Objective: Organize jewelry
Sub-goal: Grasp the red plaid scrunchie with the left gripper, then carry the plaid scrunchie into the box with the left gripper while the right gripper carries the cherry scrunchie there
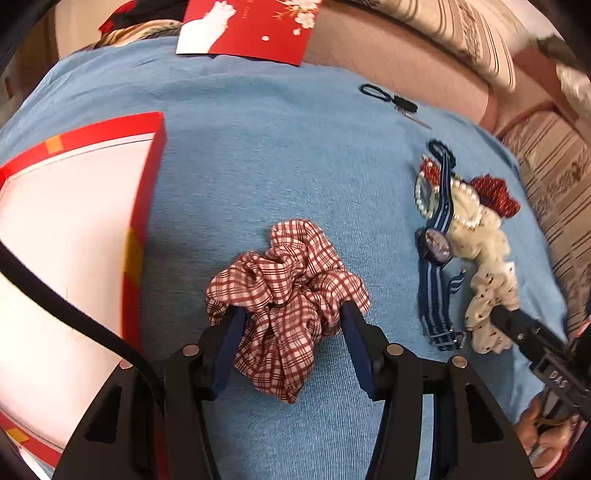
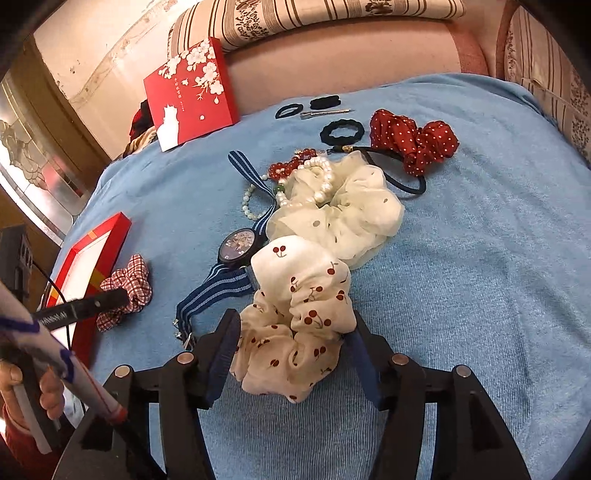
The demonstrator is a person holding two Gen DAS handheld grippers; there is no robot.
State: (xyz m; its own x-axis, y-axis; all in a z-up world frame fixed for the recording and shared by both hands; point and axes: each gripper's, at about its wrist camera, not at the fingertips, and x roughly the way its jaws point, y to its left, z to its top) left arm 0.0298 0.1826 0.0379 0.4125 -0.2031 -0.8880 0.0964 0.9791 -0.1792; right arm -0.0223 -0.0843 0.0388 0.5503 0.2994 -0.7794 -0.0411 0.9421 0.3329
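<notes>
My left gripper (image 1: 291,317) has its fingers on both sides of a red plaid scrunchie (image 1: 288,295) lying on the blue towel (image 1: 258,155); the jaws look closed on it. My right gripper (image 2: 291,328) grips a white cherry-print scrunchie (image 2: 299,314) the same way. Beside it lie a cream dotted scrunchie (image 2: 343,218), a blue striped watch (image 2: 238,247), pearl and red bead bracelets (image 2: 295,166), a red polka-dot bow tie (image 2: 413,140) and black hair ties (image 2: 341,131). An open red box (image 1: 66,240) with a white inside sits left.
The red box lid (image 2: 192,92) with white blossoms leans at the back of the towel. A hair clip (image 2: 325,112) and small black ties lie at the far edge. Striped cushions (image 2: 314,14) and a pink sofa edge border the towel.
</notes>
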